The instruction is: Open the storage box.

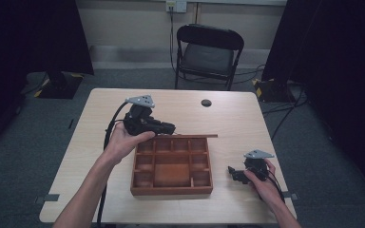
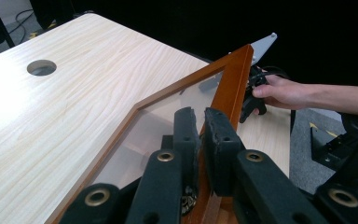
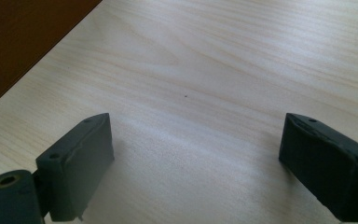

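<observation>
A brown wooden box [image 1: 171, 191] with several small compartments around a larger middle one sits open at the table's centre. Its lid [image 1: 195, 136], a wooden frame [image 2: 230, 84] around a clear pane, stands raised over the box's far edge, seen edge-on in the high view. My left gripper [image 1: 171, 128] is shut on the lid's frame, and in the left gripper view its jaws [image 2: 200, 123] press on the wood from both sides. My right gripper [image 1: 231, 171] rests on the table to the right of the box, open [image 3: 196, 158] with bare tabletop between its jaws. The box's dark side [image 3: 23, 37] shows at upper left.
A round cable hole [image 1: 206, 102] lies in the table's far part [image 2: 41, 67]. A black folding chair [image 1: 208, 52] stands beyond the far edge. Cables run on the floor at right. The other hand's gripper [image 2: 256, 93] shows behind the lid.
</observation>
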